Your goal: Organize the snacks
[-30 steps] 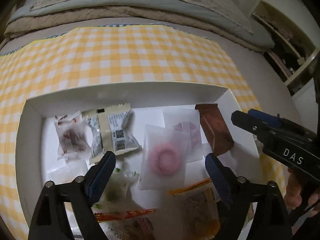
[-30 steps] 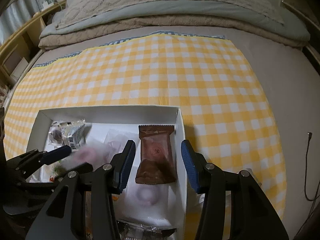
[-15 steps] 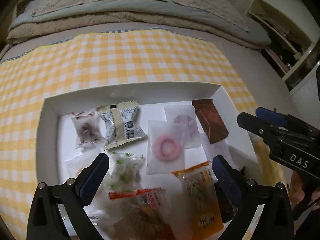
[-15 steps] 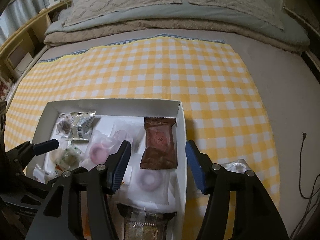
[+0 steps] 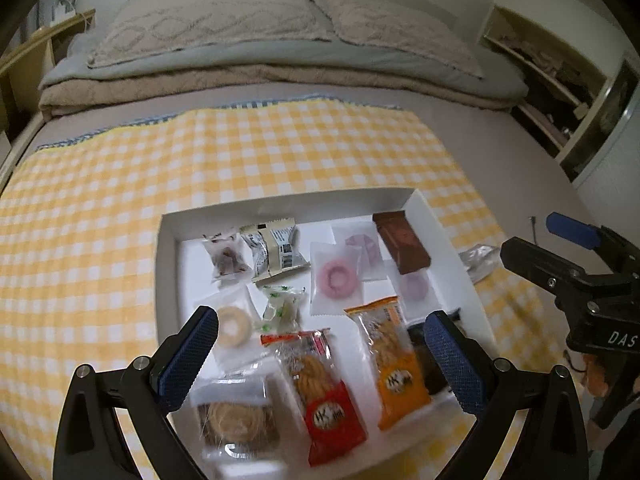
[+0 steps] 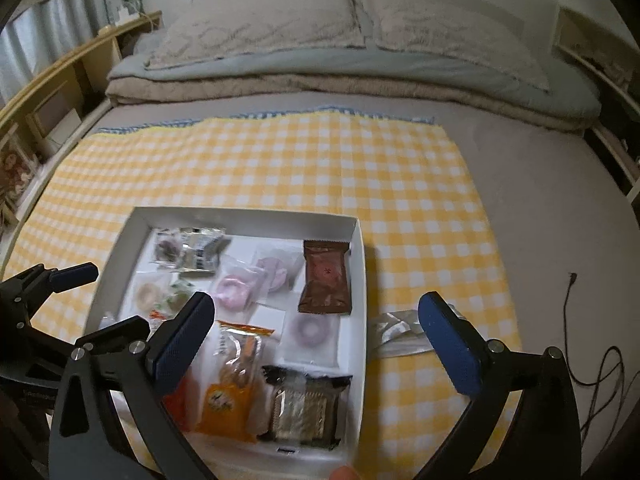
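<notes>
Snacks lay sorted in white box (image 6: 362, 264); one silver wrapper (image 6: 400, 330) was left outside. Right gripper (image 6: 316, 344) jaws just spread wide, empty; left gripper (image 5: 320, 360) wide apart, empty.

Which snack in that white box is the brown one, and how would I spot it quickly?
Find the white box on the yellow checked cloth spread over the bed. Look in its far right corner, against the right wall. The brown packet lies there, the only dark, opaque brown wrapper among pale see-through ring-sweet bags.
</notes>
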`<action>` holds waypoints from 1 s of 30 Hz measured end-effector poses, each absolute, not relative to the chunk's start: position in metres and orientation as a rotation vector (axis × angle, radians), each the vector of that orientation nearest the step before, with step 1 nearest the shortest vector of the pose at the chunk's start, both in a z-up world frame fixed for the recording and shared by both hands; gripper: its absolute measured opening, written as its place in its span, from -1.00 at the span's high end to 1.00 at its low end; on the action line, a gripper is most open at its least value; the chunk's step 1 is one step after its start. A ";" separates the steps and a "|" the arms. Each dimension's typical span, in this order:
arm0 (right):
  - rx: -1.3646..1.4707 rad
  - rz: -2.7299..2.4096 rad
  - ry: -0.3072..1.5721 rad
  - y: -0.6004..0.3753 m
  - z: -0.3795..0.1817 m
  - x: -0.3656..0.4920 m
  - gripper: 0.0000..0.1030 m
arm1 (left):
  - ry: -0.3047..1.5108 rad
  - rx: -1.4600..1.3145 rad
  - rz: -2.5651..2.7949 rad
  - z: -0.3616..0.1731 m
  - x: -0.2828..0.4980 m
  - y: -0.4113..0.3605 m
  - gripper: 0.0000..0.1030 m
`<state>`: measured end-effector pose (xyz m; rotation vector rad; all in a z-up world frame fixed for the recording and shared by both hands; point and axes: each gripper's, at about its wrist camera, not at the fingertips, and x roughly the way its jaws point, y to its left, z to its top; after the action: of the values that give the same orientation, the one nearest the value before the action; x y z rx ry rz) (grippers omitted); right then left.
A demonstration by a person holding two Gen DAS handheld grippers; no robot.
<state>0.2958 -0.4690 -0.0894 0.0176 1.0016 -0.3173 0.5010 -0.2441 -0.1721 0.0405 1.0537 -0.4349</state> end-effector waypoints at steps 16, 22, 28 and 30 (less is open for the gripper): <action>0.035 -0.335 0.915 -0.413 -0.022 0.231 -1.00 | 0.920 0.044 -0.424 -0.064 0.391 -0.176 -1.00; 0.033 -0.326 0.869 -0.387 -0.006 0.199 -1.00 | 0.859 0.027 -0.403 -0.036 0.344 -0.141 -1.00; 0.005 -0.312 0.814 -0.358 0.003 0.167 -1.00 | 0.808 0.040 -0.379 -0.022 0.299 -0.116 -1.00; 0.000 -0.311 0.794 -0.349 0.004 0.156 -1.00 | 0.784 0.059 -0.365 -0.019 0.282 -0.112 -1.00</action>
<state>0.1559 -0.3488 0.0042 0.0004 0.7942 -0.3112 0.2820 -0.1119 -0.0194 0.0588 0.7843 -0.3648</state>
